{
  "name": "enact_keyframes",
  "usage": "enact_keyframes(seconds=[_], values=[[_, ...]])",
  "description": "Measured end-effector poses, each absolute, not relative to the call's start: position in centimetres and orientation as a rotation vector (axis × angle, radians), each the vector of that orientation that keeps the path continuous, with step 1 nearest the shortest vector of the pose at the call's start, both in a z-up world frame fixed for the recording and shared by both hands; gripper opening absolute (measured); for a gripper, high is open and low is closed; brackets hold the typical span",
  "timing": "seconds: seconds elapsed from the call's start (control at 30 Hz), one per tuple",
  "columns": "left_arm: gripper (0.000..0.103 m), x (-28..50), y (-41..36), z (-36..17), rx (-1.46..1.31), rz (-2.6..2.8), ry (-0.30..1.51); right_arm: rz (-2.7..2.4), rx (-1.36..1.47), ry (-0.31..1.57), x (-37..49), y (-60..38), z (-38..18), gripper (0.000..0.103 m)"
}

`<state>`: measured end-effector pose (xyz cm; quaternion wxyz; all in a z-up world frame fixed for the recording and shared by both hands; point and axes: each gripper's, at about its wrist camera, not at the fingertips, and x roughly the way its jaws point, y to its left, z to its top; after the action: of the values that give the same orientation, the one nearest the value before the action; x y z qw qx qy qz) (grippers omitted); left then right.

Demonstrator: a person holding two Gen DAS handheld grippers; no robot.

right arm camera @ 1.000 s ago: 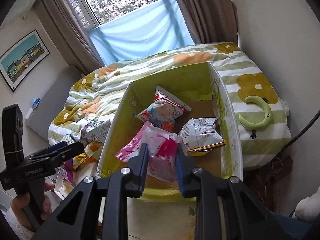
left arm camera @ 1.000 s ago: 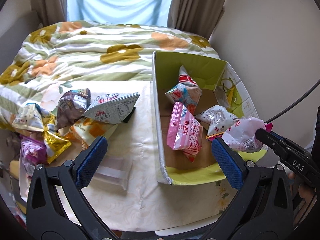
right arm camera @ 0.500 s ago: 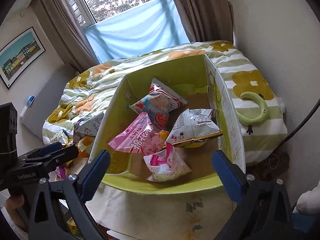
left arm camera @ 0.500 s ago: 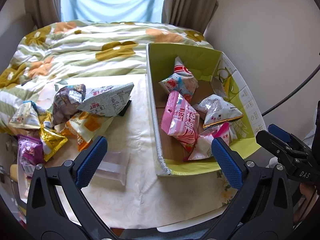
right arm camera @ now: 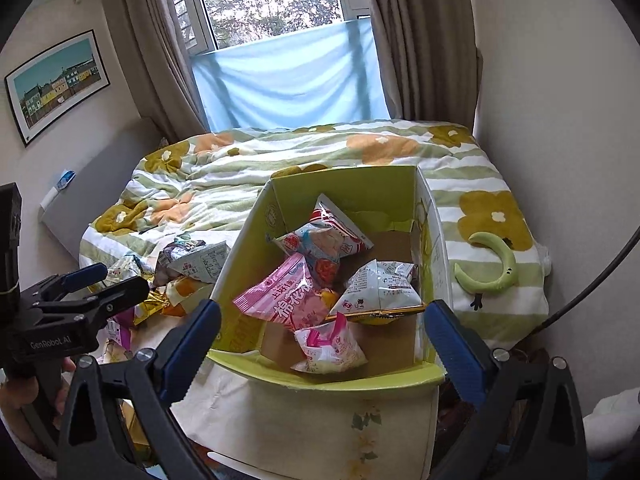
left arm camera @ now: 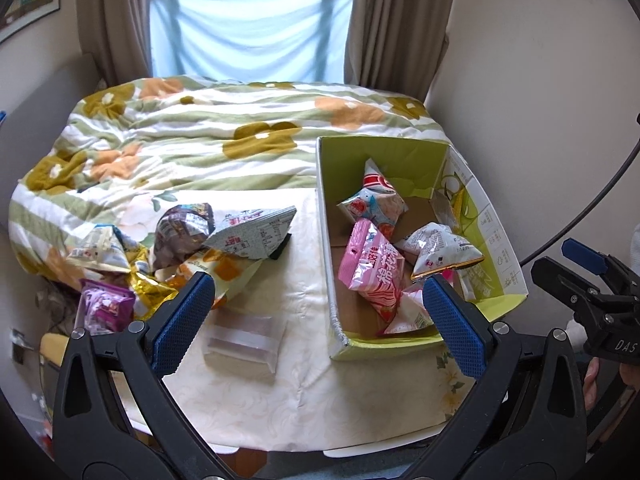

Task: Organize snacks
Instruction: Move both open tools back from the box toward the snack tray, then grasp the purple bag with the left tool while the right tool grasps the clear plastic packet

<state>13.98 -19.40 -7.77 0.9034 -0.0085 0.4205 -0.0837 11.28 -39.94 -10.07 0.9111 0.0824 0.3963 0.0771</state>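
The right gripper (right arm camera: 322, 336) hangs over the near end of the green box (right arm camera: 256, 236), its fingers (right arm camera: 190, 344) spread wide and empty. The box sits at the counter's (left arm camera: 280, 380) right edge and holds several snack bags, a pink bag (right arm camera: 280, 300) among them. The left gripper (left arm camera: 320, 312) has its fingers spread too, empty. More snacks (left arm camera: 176, 248) are heaped at the counter's left edge.

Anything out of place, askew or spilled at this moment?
Several snack packets lie in a loose heap on the cream tablecloth left of the green cardboard box, outside it. Inside, the pink marshmallow bag and others lie tumbled at angles. Nothing looks torn or spilled.
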Motion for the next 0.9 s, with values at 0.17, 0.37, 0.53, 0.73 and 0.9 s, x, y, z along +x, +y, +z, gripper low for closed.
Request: enact_keyframes(seconds=[0.17, 0.37, 0.53, 0.73, 0.9], values=[[0.103, 11.8, -17.6, -7.6, -0.008, -0.096, 0.855, 0.218, 0.162, 0.813, 11.0, -38.9, -9.8, 0.101], [0.103, 9.5, -13.1, -8.1, -0.036, -0.043, 0.841, 0.241, 0.135, 0.766, 9.8, -35.8, -9.4, 0.101], [0.103, 8.4, -7.5, -9.1, -0.044, -0.012, 0.855, 0.262, 0.14, 0.758, 9.7, -32.0, -9.2, 0.101], [0.103, 7.9, 0.2, -10.3, -0.088, 0.002, 0.89, 0.275, 0.175, 0.793, 10.0, -26.0, -10.0, 0.101], [0.103, 9.2, 5.2, -12.3, -0.107, -0.016, 0.935, 0.287, 0.166, 0.833, 10.6, -21.0, -11.5, 0.101]])
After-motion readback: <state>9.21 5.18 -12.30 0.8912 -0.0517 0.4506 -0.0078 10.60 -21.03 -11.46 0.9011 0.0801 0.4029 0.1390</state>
